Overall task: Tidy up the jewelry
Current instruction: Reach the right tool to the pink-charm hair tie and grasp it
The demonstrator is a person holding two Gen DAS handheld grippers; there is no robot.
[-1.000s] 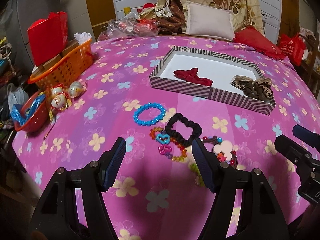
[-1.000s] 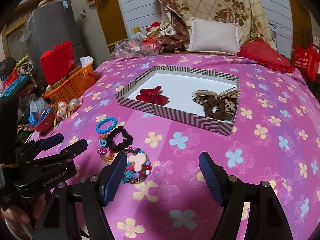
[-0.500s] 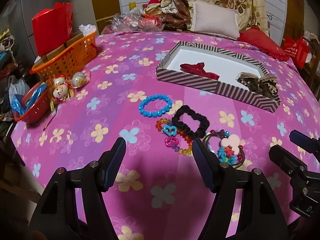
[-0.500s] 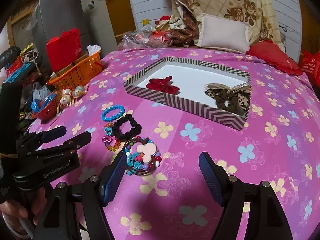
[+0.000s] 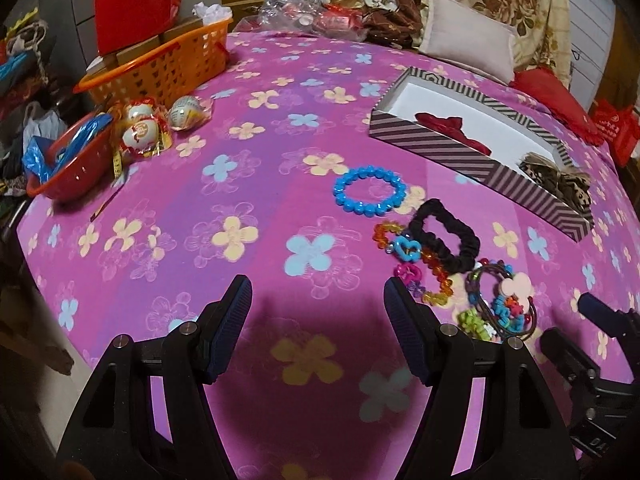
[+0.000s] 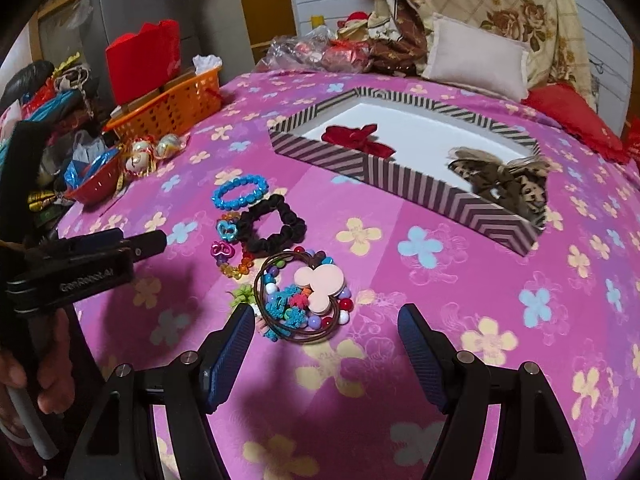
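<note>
Both my grippers have come down closer to the pile. My right gripper [image 6: 326, 344] is wide and empty, with the beaded hair ties [image 6: 304, 296] just ahead. My left gripper [image 5: 318, 316] is wide and empty too, and the striped box [image 6: 404, 180] waits farther ahead.

Before you on the bedspread lie four loose pieces in a near-left cluster: a blue bead bracelet [image 6: 240, 192], farthest; a black scrunchie [image 6: 276, 224] just beside it; a rainbow bead bracelet with heart charms [image 6: 230, 250], partly under the scrunchie; and nearest, a tangle of brown hair ties with beads and a pink mouse-shaped disc [image 6: 308, 296]. Farther right, your striped box [image 6: 384, 168] holds a red bow [image 6: 356, 140] and a leopard-print scrunchie [image 6: 504, 178].
</note>
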